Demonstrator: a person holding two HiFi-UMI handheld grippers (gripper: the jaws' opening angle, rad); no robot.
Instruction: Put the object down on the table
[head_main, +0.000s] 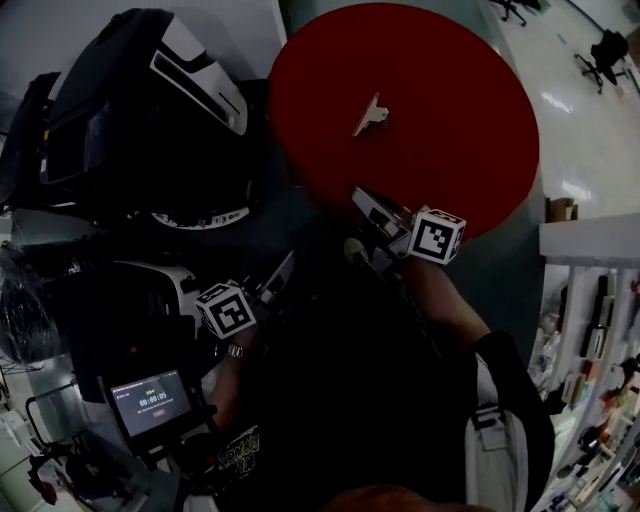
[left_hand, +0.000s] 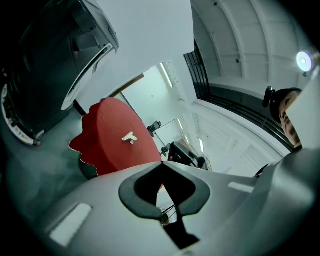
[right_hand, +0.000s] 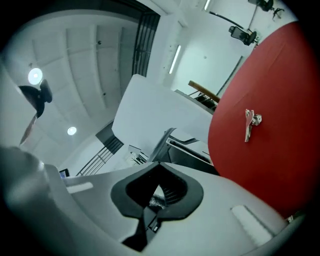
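A small pale metal clip (head_main: 370, 115) lies by itself on the round red table (head_main: 450, 120), near its middle. It also shows in the left gripper view as the clip (left_hand: 130, 137) on the red table (left_hand: 107, 150), and in the right gripper view as the clip (right_hand: 250, 125) on the table (right_hand: 270, 170). My right gripper (head_main: 360, 195) hovers at the table's near edge, short of the clip, jaws closed together with nothing between them (right_hand: 159, 162). My left gripper (head_main: 288, 262) is held lower and to the left, off the table, also shut and empty (left_hand: 161, 162).
A large dark machine with white trim (head_main: 150, 110) stands left of the table. A small screen with a timer (head_main: 150, 400) is at lower left. Shelves (head_main: 590, 330) line the right side, with a cardboard box (head_main: 560, 208) and an office chair (head_main: 605, 50) beyond.
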